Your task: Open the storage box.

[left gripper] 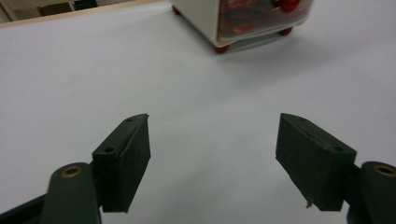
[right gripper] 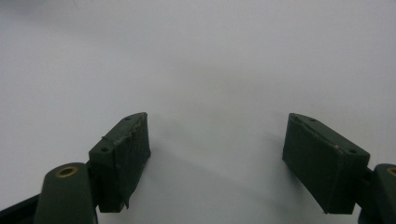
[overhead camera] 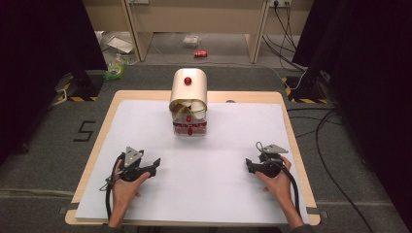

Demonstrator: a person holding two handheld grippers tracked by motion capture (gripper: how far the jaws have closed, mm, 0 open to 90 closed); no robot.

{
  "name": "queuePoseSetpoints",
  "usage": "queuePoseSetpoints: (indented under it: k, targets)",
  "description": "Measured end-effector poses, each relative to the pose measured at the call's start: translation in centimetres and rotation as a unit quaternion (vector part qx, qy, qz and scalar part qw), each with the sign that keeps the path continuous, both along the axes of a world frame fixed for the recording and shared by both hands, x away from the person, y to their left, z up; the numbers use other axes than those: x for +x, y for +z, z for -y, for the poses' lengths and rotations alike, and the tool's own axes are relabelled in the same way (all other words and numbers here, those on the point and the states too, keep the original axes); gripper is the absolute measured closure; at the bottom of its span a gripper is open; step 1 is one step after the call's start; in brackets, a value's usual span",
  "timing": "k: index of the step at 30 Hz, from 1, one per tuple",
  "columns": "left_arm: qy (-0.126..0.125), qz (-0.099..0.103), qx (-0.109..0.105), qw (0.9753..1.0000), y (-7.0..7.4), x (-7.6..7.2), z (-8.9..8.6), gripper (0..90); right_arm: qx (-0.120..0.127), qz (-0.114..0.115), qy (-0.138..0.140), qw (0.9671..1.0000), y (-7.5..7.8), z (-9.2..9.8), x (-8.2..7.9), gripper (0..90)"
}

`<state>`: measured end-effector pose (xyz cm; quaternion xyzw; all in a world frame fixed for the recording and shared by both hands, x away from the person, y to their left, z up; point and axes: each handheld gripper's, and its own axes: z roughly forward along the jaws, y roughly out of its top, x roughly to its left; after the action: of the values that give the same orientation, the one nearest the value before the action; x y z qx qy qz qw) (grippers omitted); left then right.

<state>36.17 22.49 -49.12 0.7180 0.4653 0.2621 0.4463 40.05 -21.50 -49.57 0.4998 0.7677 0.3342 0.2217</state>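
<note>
A small machine [overhead camera: 188, 102] with a rounded cream top, a red knob and a clear front chamber stands upright at the far middle of the white sheet [overhead camera: 214, 165]. Its lower corner with red feet [left gripper: 243, 23] appears at the top of the left gripper view. My left gripper [overhead camera: 154, 165] rests low on the sheet at the front left, held by a hand, jaws wide apart with nothing between them [left gripper: 212, 154]. My right gripper [overhead camera: 248, 165] rests at the front right, also open and empty [right gripper: 217, 158]. Both are well short of the machine.
The white sheet covers a wooden table [overhead camera: 97, 145] with its edge all round. Beyond the table lie a grey floor, a red can [overhead camera: 200, 54], litter [overhead camera: 116, 65] and cables [overhead camera: 320, 136] on the right. Dark curtains flank both sides.
</note>
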Motion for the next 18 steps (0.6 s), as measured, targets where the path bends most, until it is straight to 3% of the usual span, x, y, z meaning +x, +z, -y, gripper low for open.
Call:
queuePoseSetpoints:
  k: [8, 18]
  targets:
    - [0.004, 0.026, -0.031, 0.9992, -0.1, 0.6, 2.6, 37.4, 0.0, 0.0, -0.001, 1.0, 0.0, 0.0, 0.0, 23.4]
    - [0.005, 0.033, -0.018, 0.9993, -0.5, 1.2, 4.2, 43.8, 0.0, -0.001, -0.001, 1.0, 0.0, 0.0, 0.0, 23.4]
